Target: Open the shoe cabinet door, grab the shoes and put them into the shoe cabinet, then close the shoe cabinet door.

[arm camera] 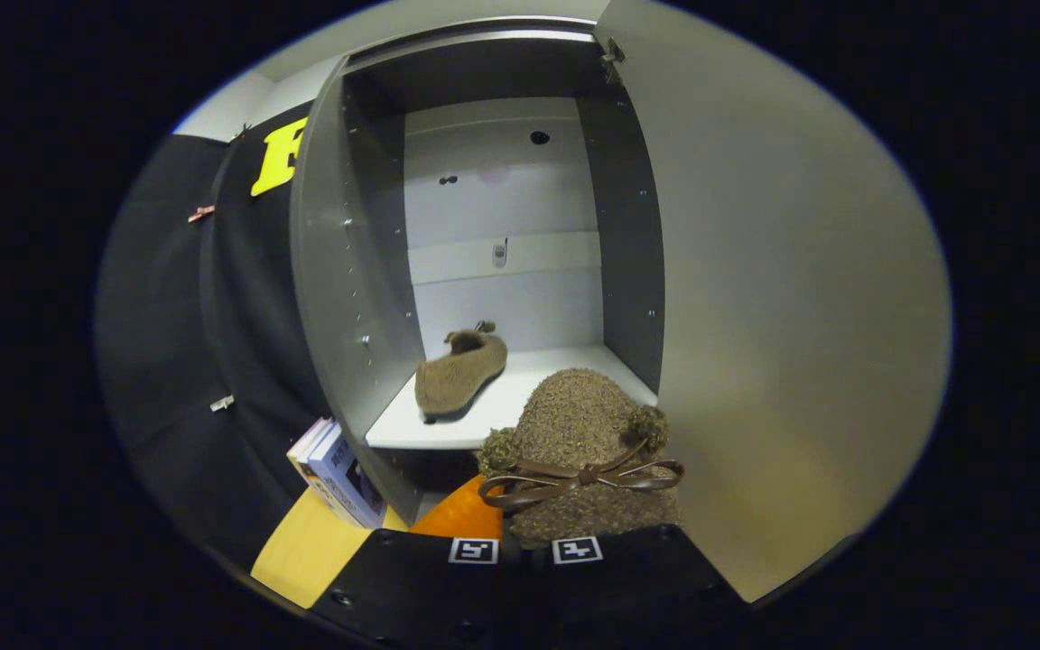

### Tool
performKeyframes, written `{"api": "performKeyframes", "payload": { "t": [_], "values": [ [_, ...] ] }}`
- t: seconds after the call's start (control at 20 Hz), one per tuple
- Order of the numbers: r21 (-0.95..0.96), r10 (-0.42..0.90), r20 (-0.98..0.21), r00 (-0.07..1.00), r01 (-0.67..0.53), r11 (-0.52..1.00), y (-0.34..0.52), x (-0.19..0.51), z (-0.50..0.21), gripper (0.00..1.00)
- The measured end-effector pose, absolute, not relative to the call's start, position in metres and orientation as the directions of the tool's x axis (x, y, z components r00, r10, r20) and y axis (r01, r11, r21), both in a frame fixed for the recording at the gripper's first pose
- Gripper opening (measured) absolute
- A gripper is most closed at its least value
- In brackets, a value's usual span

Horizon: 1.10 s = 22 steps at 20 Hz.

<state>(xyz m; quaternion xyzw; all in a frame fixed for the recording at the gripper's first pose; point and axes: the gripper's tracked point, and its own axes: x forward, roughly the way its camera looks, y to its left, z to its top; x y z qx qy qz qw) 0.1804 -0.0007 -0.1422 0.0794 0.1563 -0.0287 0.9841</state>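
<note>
Claw [524, 549] clamped on second shoe [579, 469], lower centre; carry onto shelf [529, 388] right of first shoe [459, 372].

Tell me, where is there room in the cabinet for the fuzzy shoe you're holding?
The gripper is shut on the second shoe. The shelf is bare to the right of the first shoe, up to the cabinet's right wall. The left side, by that shoe, is crowded.
</note>
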Motion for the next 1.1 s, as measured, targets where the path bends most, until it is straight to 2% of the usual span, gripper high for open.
{"api": "performKeyframes", "payload": {
  "t": [0.2, 0.6, 1.1],
  "values": [
    [0.140, -0.036, -0.318, 0.947, 0.084, 0.987, -0.009, 0.243, -0.125, 0.07],
    [0.103, -0.058, -0.362, 0.930, 0.101, 0.990, -0.027, 0.366, -0.141, 0.07],
    [0.072, -0.070, -0.461, 0.885, 0.116, 0.991, -0.026, 0.451, -0.208, 0.07]
  ]
}}
